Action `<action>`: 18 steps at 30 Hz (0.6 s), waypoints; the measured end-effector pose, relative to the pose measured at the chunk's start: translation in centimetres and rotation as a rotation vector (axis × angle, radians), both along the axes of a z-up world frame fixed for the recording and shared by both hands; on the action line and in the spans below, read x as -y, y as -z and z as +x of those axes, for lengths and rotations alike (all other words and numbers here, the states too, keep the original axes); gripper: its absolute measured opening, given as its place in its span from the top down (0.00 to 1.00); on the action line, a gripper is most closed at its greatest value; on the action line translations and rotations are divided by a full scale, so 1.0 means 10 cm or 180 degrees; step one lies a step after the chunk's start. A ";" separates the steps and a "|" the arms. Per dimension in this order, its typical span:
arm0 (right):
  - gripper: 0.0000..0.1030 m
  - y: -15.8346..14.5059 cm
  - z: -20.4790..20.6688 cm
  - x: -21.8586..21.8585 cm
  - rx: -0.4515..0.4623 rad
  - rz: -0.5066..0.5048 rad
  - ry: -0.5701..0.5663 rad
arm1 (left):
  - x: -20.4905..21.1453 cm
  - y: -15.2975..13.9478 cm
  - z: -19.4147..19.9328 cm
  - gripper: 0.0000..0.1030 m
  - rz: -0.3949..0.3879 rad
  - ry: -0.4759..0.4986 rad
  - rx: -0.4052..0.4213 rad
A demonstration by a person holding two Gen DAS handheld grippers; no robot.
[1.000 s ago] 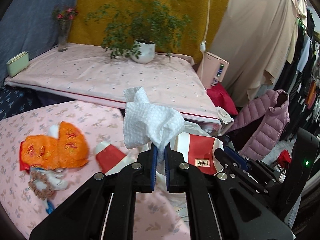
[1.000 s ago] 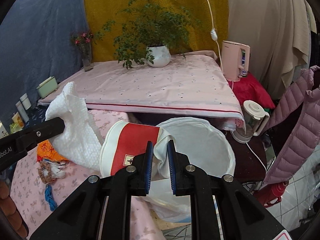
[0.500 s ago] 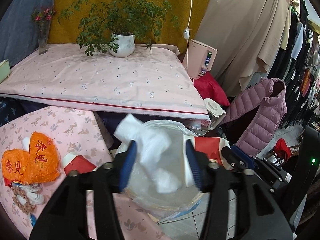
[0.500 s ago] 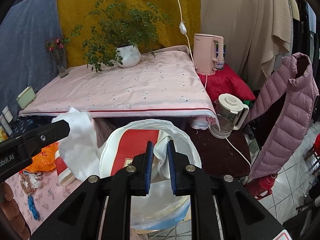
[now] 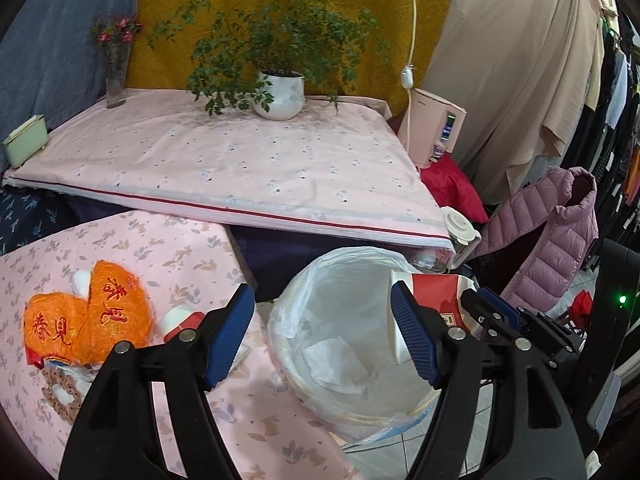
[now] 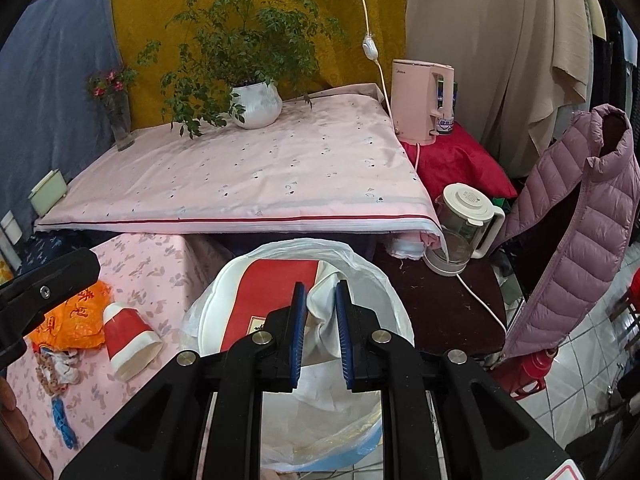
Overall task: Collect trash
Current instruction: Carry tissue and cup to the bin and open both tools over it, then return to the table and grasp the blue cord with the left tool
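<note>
Two grippers work over a lined trash bin beside a low table draped in pink floral cloth. Left of the left gripper, an orange wrapper and a small red-and-white paper cup lie on the cloth, uncollected, with a string of beads just below the wrapper. The left gripper's blue pads are spread wide and hold nothing; directly ahead of it, between the fingers, a white tissue rests at the bottom of the bin. The tool hangs above the bin's near rim, pointing forward and slightly down.

To its right, the right gripper is clamped on the crumpled rim of a large red-and-white paper cup, holding it on its side over the bin mouth. The pinch takes only thin, folded paper, so the cup could tear free or swing on release and strike the rim, landing on the tiled floor. The loose liner might also snag the fingers.
</note>
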State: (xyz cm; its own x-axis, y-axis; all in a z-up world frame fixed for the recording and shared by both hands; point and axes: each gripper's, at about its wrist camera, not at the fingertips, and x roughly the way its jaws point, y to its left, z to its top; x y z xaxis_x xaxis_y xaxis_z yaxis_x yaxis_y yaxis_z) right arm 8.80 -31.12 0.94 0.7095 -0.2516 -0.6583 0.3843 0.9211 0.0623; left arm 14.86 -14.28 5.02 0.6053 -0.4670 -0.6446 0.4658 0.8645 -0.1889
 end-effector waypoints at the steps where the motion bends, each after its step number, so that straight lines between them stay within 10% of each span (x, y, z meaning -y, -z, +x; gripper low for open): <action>1: 0.86 0.00 0.02 -0.02 0.0005 0.0000 -0.0005 | -0.03 0.00 0.01 0.33 0.0003 -0.0027 0.0004; 18: 0.46 -0.21 -0.05 -0.50 0.0130 -0.0098 -0.0196 | -0.57 0.04 -0.03 0.15 0.0026 -0.0490 0.0092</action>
State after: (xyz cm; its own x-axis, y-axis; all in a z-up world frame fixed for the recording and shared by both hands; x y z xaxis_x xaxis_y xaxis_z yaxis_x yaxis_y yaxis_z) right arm 8.32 -26.16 3.05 0.7505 -0.2263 -0.6210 0.3246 0.9446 0.0480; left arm 14.57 -8.59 4.62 0.6877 -0.3621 -0.6293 0.3327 0.9276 -0.1702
